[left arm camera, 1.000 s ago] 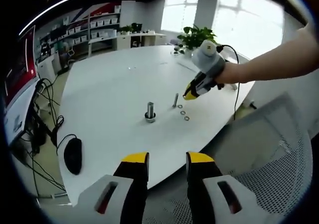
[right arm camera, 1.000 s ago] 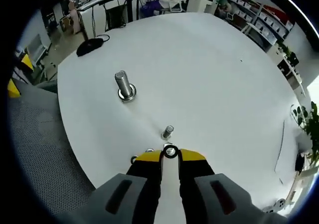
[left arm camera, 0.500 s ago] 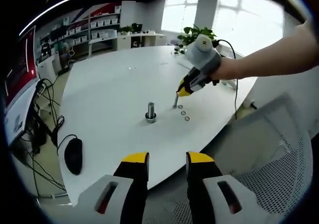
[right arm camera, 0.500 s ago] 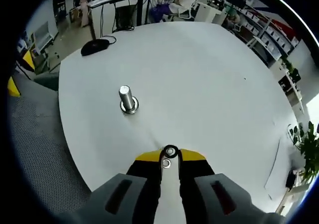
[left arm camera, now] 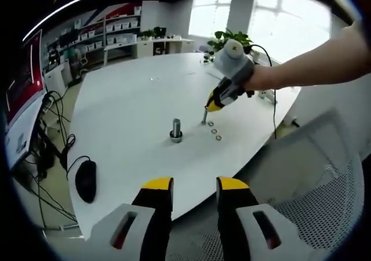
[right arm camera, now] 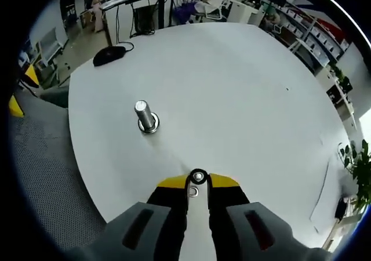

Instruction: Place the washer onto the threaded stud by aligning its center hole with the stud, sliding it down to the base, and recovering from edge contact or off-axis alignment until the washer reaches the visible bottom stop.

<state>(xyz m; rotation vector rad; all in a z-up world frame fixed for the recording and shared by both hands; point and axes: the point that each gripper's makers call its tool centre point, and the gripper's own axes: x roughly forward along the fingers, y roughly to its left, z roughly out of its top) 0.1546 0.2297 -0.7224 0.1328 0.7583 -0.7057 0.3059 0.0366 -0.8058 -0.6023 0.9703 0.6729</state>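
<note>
Right tool (right arm camera: pixel 198 180) is pinching a small washer (right arm camera: pixel 198 175) between its yellow tips, jaws nearly closed on it, hovering just above the white counter (right arm camera: pixel 232 87). In the left gripper view that same right tool (left arm camera: pixel 211 105) is reaching in from the right, a person's hand (left arm camera: pixel 259 78) gripping it, tips pointing down right over a thin stud (left arm camera: pixel 204 116) standing upright on the counter (left arm camera: pixel 127 93). Can't tell whether the washer is touching the stud yet; in the right gripper view the stud is mostly hiding behind the tips. Left tool (left arm camera: pixel 195 185) is sitting back off the near counter edge, jaws parted, gripping nothing. White mesh chair (left arm camera: pixel 313 174) is showing near right, below the arm. Larger bolt (left arm camera: pixel 175 128) is standing upright on its base near mid-counter, left of the thin stud and apart from it; in the right gripper view this bolt (right arm camera: pixel 143 116) is sitting far left of the tips. Black mouse (left arm camera: pixel 84 181) is lying near the left counter edge, cable trailing off. Three spare washers (left arm camera: pixel 214 131) are lying flat in a short row just right of the thin stud.
</note>
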